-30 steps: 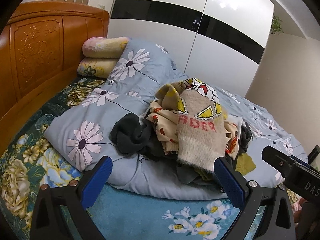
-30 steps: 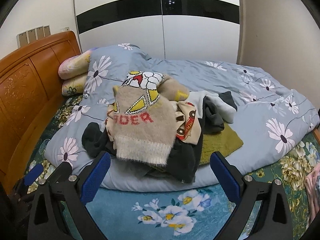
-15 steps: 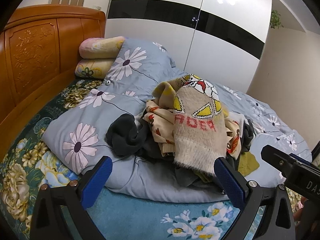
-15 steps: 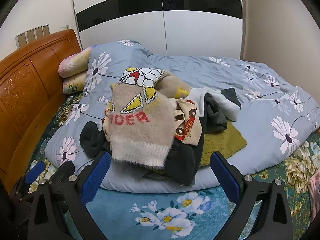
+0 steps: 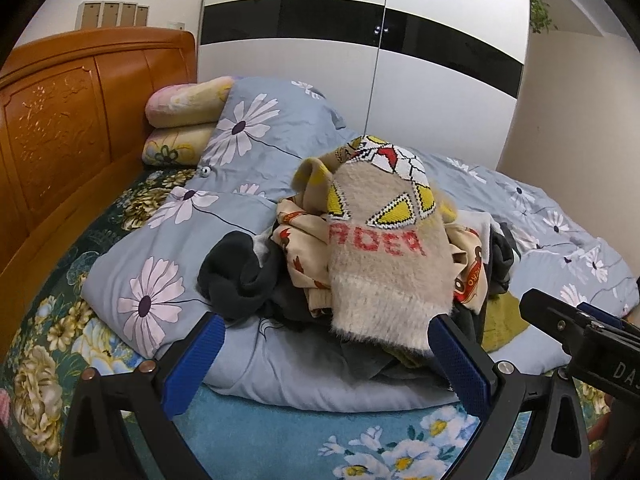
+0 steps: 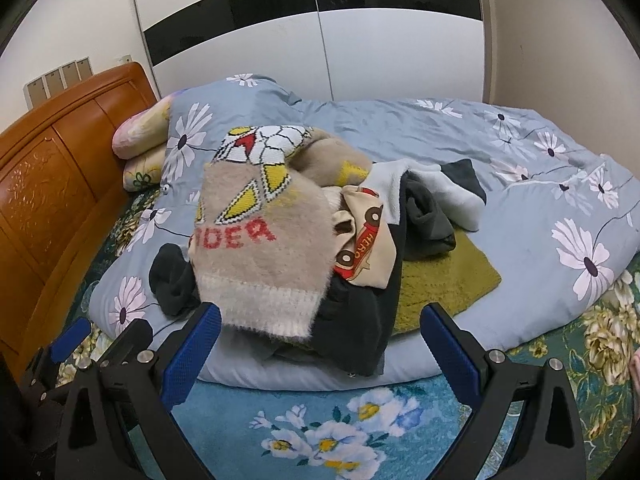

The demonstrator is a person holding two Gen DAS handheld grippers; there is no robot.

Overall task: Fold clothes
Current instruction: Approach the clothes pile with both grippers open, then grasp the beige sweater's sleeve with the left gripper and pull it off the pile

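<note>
Both tools have drawn nearer the clothes pile.

This is a bedroom in a home. A bed fills the middle, with a carved wooden headboard at its left end. Two pillows are stacked against the headboard, and a grey-blue daisy duvet is spread over the bed's floral sheet. Behind the bed stands a tall white wardrobe with a black band. Loose clothes are heaped on the duvet.
</note>
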